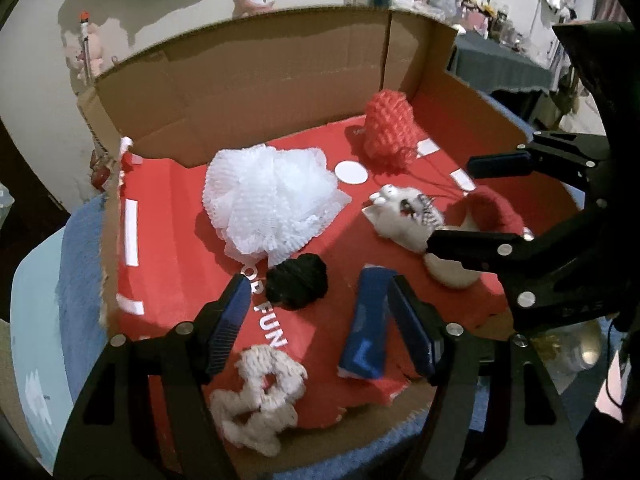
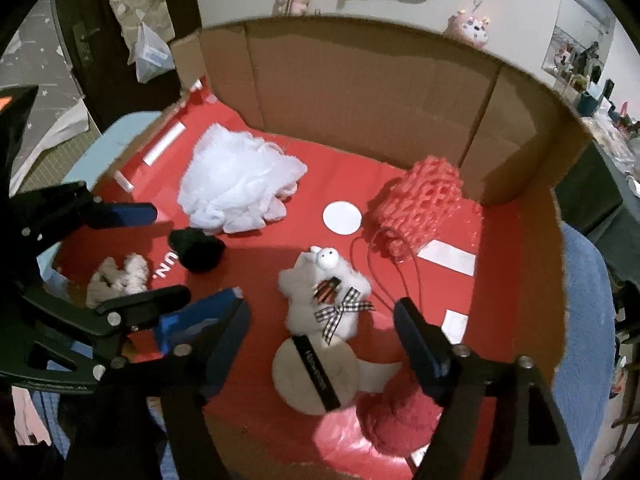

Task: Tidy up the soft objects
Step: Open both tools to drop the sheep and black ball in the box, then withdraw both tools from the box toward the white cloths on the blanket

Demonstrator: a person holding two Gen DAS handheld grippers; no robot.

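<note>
The left gripper (image 1: 320, 316) has its fingers spread wide and holds nothing. A small black fuzzy ball (image 1: 297, 286) and a blue folded cloth (image 1: 367, 326) lie between them, with a cream knitted loop toy (image 1: 260, 394) just below. The right gripper (image 2: 322, 344) is wide open too, over a fluffy white plush cat with a checked bow (image 2: 322, 300) and a round beige puff (image 2: 314, 376). Farther back sit a white mesh bath sponge (image 1: 270, 204) and a red mesh sponge (image 1: 388, 128). Everything rests on the red floor of an open cardboard box (image 1: 240, 76). Tall brown walls close the back and right; the near edge is low.
</note>
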